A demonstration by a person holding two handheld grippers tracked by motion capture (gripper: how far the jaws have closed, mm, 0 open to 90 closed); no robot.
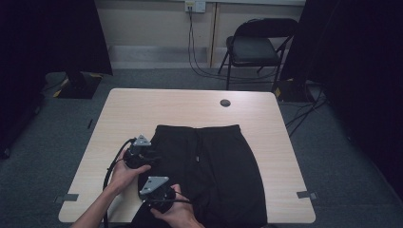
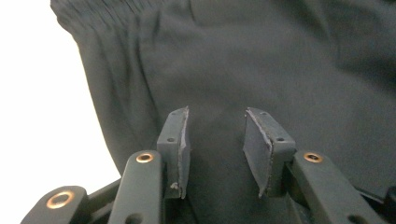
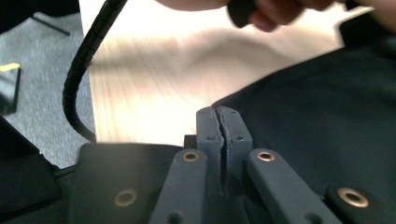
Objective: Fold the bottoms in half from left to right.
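A black pair of shorts (image 1: 214, 166) lies flat on the light wooden table (image 1: 166, 104), its gathered waistband toward the far side. My left gripper (image 1: 153, 156) rests at the garment's left edge. In the left gripper view it (image 2: 215, 140) stands open over the dark cloth (image 2: 280, 60) just below the waistband, and the pads do not press on it. My right gripper (image 1: 151, 186) sits nearer the front, at the lower left edge of the shorts. In the right gripper view its jaws (image 3: 223, 121) are shut right at the hem of the cloth (image 3: 317, 102); I cannot tell whether fabric is pinched.
A round cable hole (image 1: 225, 103) sits near the table's far edge. A black folding chair (image 1: 254, 47) and floor cables stand beyond it, with dark curtains at both sides. In the right gripper view, the left gripper's cable (image 3: 77, 65) and the other hand (image 3: 280, 7) are close ahead.
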